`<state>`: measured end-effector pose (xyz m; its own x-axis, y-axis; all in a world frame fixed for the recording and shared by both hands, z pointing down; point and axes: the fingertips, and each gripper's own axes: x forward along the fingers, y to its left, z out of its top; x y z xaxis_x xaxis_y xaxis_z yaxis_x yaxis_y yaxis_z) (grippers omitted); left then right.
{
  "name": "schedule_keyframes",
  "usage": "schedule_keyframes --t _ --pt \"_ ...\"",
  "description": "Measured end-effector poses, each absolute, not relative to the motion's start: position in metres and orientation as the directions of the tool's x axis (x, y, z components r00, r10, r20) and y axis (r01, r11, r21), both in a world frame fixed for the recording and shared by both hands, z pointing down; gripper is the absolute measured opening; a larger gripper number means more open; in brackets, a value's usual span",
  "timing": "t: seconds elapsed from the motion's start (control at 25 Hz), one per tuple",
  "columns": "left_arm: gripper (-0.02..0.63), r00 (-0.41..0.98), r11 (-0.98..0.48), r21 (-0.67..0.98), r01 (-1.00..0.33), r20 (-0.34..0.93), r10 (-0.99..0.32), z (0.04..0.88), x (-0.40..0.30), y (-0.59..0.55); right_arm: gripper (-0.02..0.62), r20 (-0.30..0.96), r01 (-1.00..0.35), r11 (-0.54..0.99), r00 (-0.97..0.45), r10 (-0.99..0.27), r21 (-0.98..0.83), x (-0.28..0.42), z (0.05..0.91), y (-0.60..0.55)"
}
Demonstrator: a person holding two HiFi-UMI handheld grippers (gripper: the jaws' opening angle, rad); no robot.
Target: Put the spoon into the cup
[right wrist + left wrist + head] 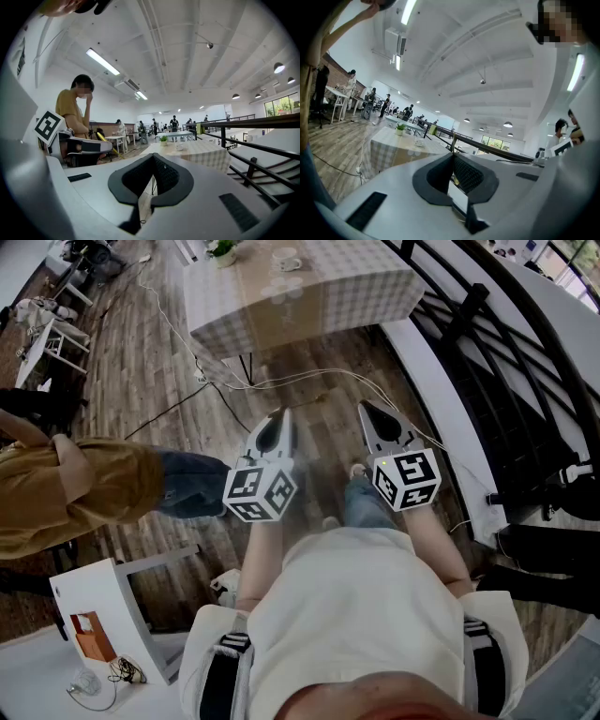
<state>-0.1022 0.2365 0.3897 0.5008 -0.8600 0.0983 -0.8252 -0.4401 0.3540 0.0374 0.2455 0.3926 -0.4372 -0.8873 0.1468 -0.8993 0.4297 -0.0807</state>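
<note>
A white cup (pixel 286 259) on a saucer stands on a table with a checked cloth (pixel 375 287), far ahead at the top of the head view. I cannot make out a spoon at this distance. My left gripper (pixel 278 418) and right gripper (pixel 368 411) are held side by side at waist height, both pointing toward that table and well short of it. In the left gripper view the jaws of the left gripper (pixel 453 154) meet with nothing between them, and the cup (pixel 419 142) is small beyond them. The right gripper (pixel 153 155) is likewise shut and empty, with the cup (pixel 179 146) far off.
A potted plant (pixel 223 249) stands on the same table. A person in a mustard shirt (pixel 66 493) stands close on the left. Cables (pixel 281 381) trail over the wooden floor. A black railing (pixel 487 343) runs along the right. A small white stand (pixel 112 606) is near left.
</note>
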Motion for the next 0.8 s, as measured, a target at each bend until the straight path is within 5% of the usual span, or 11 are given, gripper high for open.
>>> schedule_keyframes --t 0.8 --pt "0.005 0.495 -0.434 0.365 -0.823 0.088 -0.865 0.391 -0.119 0.245 0.000 0.157 -0.890 0.448 -0.457 -0.876 -0.088 0.014 0.398 0.259"
